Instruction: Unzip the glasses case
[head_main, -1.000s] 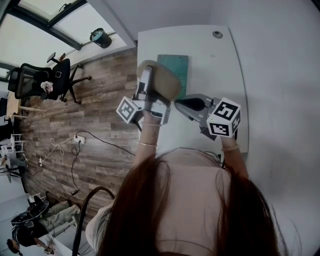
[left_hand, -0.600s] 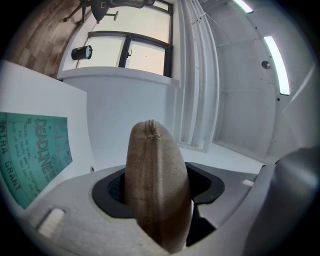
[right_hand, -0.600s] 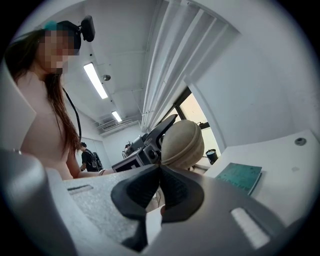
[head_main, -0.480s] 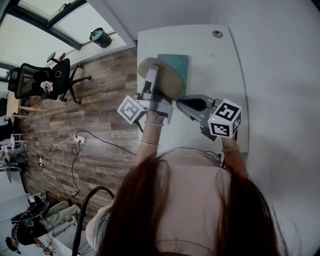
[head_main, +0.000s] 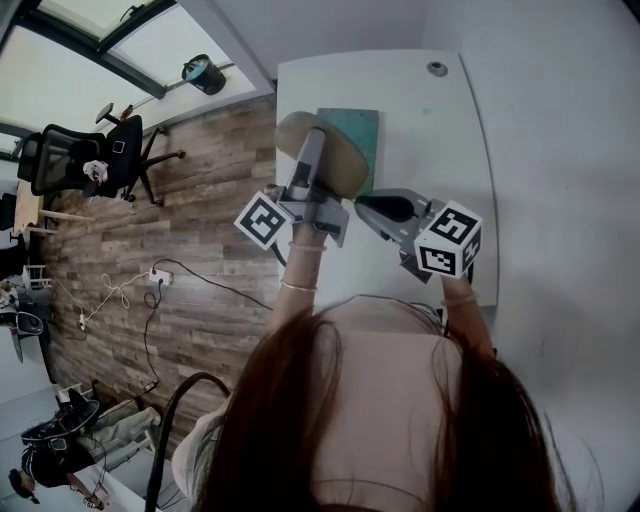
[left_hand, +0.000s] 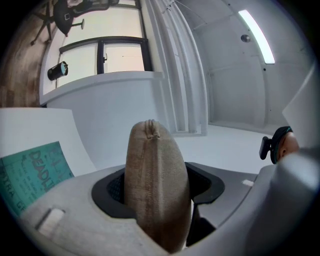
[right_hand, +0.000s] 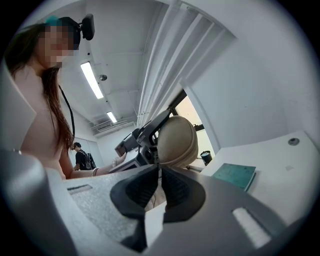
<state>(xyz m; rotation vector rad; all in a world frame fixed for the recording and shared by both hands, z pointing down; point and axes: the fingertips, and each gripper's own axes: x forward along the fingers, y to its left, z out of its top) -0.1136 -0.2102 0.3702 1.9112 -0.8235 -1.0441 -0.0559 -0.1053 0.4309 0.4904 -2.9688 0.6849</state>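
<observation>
A tan fabric glasses case (head_main: 338, 168) hangs above the white table (head_main: 425, 140), with my left gripper (head_main: 312, 152) shut on it. In the left gripper view the case (left_hand: 156, 170) stands on edge between the jaws, its zipper seam (left_hand: 150, 128) facing the camera. My right gripper (head_main: 362, 206) reaches in from the right at the case's near edge. In the right gripper view its jaws (right_hand: 159, 167) are pressed together just below the case (right_hand: 177, 139), with a thin pale tab, seemingly the zipper pull, between the tips.
A teal book (head_main: 352, 132) lies flat on the table behind the case, also in the right gripper view (right_hand: 235, 175). A round grommet (head_main: 436, 69) sits at the table's far end. Wooden floor, an office chair (head_main: 95, 160) and cables lie left of the table.
My left gripper has turned and shifted slightly up and right with the case. The right gripper has stayed almost in place at the case's edge.
</observation>
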